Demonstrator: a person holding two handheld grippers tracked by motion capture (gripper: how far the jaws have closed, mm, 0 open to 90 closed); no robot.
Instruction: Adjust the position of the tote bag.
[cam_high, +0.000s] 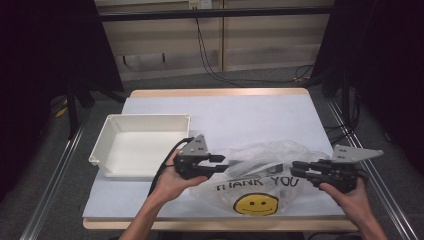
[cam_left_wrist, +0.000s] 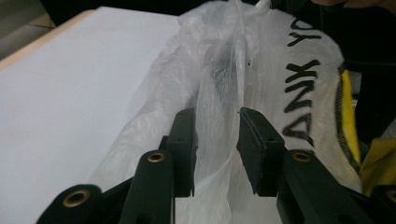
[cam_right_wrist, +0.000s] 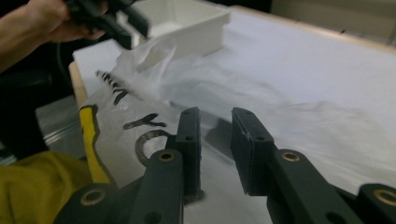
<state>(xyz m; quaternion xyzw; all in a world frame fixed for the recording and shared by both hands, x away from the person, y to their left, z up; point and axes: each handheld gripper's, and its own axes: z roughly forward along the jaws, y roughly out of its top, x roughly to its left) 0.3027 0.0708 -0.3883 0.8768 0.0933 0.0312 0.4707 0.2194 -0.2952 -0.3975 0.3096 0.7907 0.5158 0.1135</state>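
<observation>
High view is showing a white tray (cam_high: 107, 131) sitting empty at the table's (cam_high: 260, 112) left, well apart from the grippers. Next to it the left gripper (cam_high: 222, 165) is gripping a fold of the clear plastic bag (cam_high: 260, 182), its jaws partly closed with film bunched between them. The bag, printed THANK YOU over a yellow smiley (cam_high: 256, 204), is lying at the near edge. The right gripper (cam_high: 296, 170) is pointing into the bag's right side, jaws narrowly apart; whether they are pinching film I cannot tell.
</observation>
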